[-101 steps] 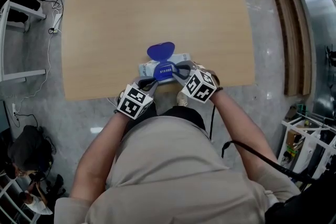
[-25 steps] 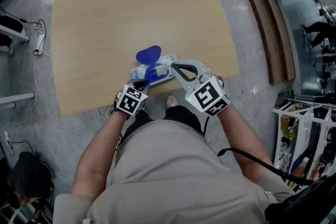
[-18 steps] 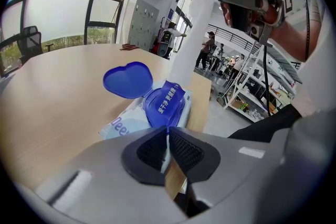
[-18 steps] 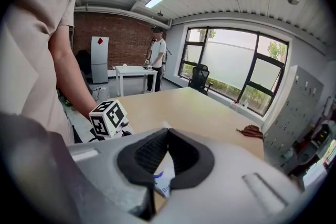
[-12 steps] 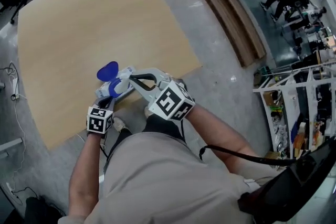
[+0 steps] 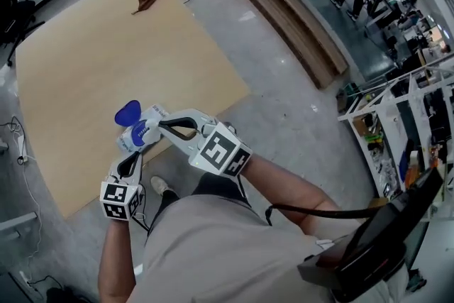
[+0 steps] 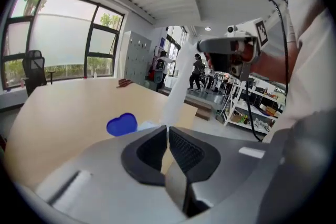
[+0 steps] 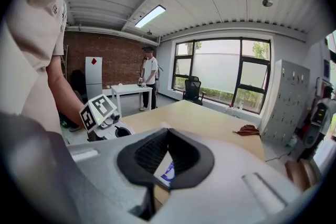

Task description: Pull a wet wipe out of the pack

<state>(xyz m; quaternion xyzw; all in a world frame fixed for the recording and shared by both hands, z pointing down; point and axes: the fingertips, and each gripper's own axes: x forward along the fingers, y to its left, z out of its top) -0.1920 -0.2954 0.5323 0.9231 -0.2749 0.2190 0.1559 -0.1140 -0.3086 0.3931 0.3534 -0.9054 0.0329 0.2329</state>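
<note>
The pull was in hand: the left gripper [image 7: 167, 131] was clenched on the wet wipe [image 7: 177, 86], whose strip rose to the right gripper [image 8: 168, 131], apparently clamped on its upper end. The pack [image 6: 140, 133] lay near the edge of the surface [image 6: 106, 60]. The next move probably called for drawing the wipe clear.

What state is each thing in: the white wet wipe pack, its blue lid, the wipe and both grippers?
White wet wipe pack: open, on the wooden table.
Blue lid: flipped open.
White wipe: drawn into a strip.
Left gripper: shut on the white wipe.
Right gripper: jaws together by the pack.
</note>
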